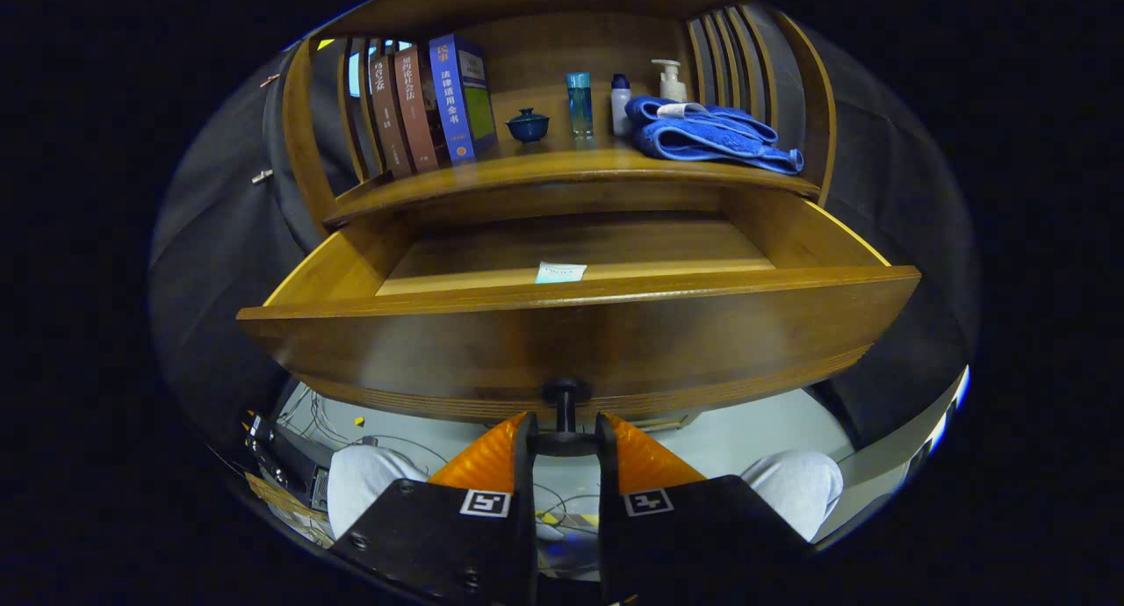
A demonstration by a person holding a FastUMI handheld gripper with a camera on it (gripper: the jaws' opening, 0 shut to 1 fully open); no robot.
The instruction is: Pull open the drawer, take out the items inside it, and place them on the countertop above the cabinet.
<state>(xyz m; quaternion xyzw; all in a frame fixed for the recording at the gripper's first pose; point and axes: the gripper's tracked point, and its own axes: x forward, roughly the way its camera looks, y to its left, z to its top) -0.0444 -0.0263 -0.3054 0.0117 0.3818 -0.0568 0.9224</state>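
Drawer point(580, 325) pulled well out of the wooden cabinet point(562, 26). Gripper point(565, 435) clamped on the dark knob point(565, 393) at the drawer front, one finger pressing each side of its stem. Judged: pull stage near complete. Recommended: straight, level draw to the stop, no twist on the knob, then a clean release before any reach inside. Small pale packet point(560, 273) flat on the drawer floor, just behind the front panel, above and beyond the fingers. Countertop point(562, 169) beyond it, bearing books point(430, 105), lidded cup point(529, 125), bottles point(580, 104) and folded blue towel point(711, 132); free space left between cup and bottles.
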